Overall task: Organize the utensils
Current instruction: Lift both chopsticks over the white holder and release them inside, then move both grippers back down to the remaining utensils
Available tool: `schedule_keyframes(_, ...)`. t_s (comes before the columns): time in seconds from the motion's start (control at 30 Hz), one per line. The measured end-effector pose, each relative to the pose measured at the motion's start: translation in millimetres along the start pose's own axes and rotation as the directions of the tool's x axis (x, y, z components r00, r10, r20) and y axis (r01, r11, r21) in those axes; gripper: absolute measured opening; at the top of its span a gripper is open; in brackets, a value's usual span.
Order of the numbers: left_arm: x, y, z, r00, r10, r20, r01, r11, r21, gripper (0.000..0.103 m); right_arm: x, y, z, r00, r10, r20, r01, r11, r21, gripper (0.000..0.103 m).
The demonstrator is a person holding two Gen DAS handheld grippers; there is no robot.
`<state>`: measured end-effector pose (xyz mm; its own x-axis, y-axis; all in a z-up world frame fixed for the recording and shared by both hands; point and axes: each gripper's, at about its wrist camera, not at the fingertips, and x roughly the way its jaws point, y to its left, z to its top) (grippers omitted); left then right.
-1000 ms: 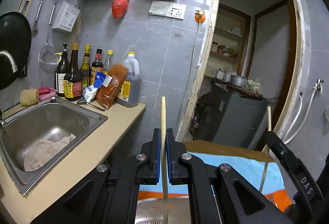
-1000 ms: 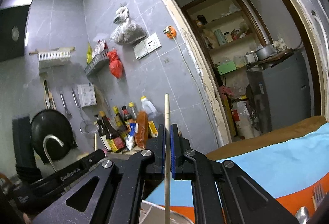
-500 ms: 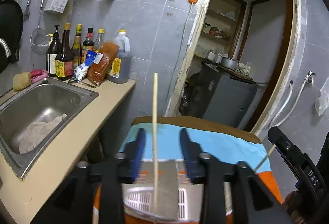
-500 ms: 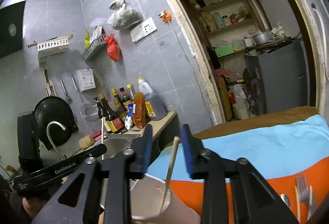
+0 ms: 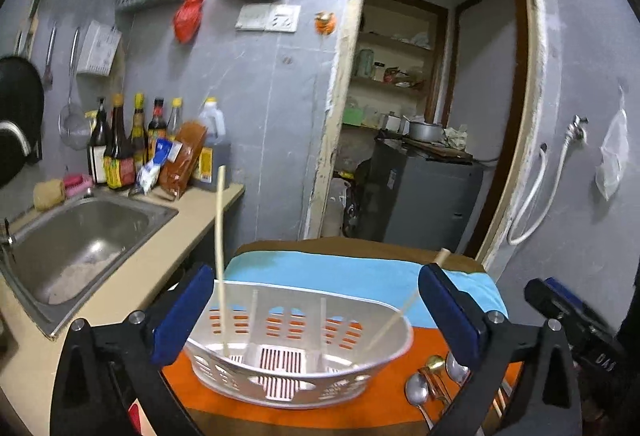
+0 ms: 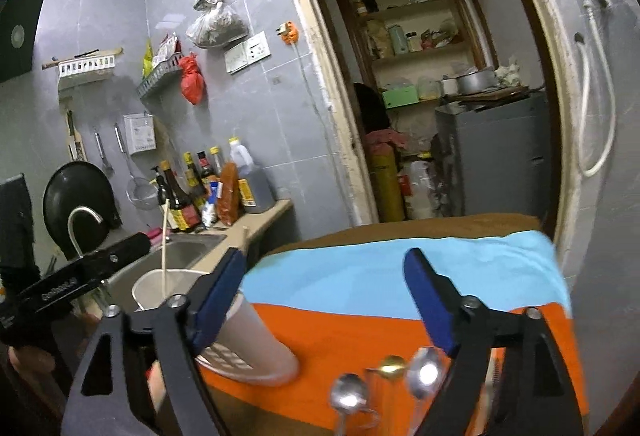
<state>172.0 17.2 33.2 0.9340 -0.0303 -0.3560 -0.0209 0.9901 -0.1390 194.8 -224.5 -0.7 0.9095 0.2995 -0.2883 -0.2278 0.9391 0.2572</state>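
A white slotted utensil basket (image 5: 296,348) stands on the orange and blue cloth (image 5: 360,276). One wooden chopstick (image 5: 219,256) stands upright in its left section; a second chopstick (image 5: 404,306) leans in its right section. My left gripper (image 5: 316,312) is open and empty, its blue pads either side of the basket. My right gripper (image 6: 324,304) is open and empty above the cloth (image 6: 360,316), with the basket (image 6: 236,348) at its left finger. Several spoons (image 6: 384,380) lie on the cloth below it; they also show in the left wrist view (image 5: 428,384).
A steel sink (image 5: 80,236) sits in the beige counter (image 5: 132,288) to the left, with sauce bottles (image 5: 132,144) at the wall. An open doorway (image 5: 420,116) with a grey cabinet is behind the table. The left gripper's body (image 6: 72,280) shows at the right view's left.
Both grippers opened and let go of their chopsticks, which now stand in the basket. Both grippers have drawn back and tilted down, bringing the basket and spoons into view.
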Motion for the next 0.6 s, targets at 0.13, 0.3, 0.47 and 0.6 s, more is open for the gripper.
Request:
schedule_keyframes(0.13, -9, -28, -8, 1.000, -0.020, 0.002, 0.020, 0.999, 0.049, 0.103, -24, -14, 3, 0.998, -0.057, 0.010, 0.058, 0.998, -0.039, 0.099)
schedule_keyframes(0.3, -15, -55, -23, 0.999, -0.034, -0.016, 0.035, 0.997, 0.075, 0.103, -45, -34, 3, 0.992, -0.122, 0.005, 0.122, 0.990, -0.067, 0.101)
schedule_keyframes(0.47, -16, -74, -39, 0.999, -0.026, -0.021, 0.028, 0.997, 0.077, 0.103, -57, -55, 1, 0.986, -0.169, 0.000, 0.169, 0.981, -0.091, 0.101)
schedule_keyframes(0.6, -12, -85, -52, 1.000, -0.001, -0.025, 0.003, 0.997, 0.077, 0.103, -60, -72, -1, 0.982, -0.191, -0.005, 0.190, 0.977, -0.100, 0.101)
